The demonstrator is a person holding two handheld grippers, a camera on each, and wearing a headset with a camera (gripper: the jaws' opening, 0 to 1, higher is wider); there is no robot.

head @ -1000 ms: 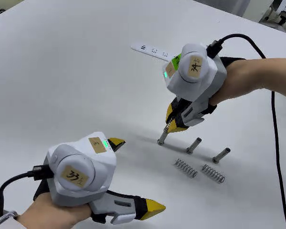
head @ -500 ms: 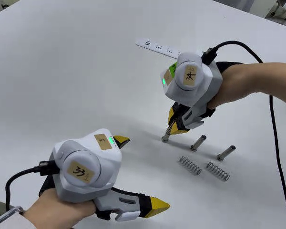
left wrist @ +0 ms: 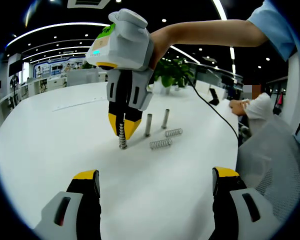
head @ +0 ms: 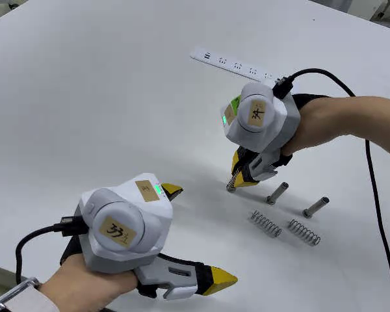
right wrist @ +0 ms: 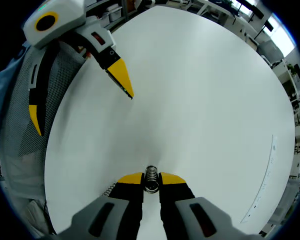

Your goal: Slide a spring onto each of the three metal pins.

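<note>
- My right tool (head: 236, 182) is clamping shut on the first spring (head: 231, 185), holding it upright on the counter (head: 84, 97), seemingly over the first pin, which the coils are hiding
- The middle pin (head: 277, 192) and the far pin (head: 316, 207) are standing bare just beside it
- One loose spring (head: 266, 223) and a second loose spring (head: 304, 232) are lying near them
- My left tool (head: 198, 234) is hanging wide open, gripping nothing
- By my judgement, one fitting is under way and two are waiting
</note>
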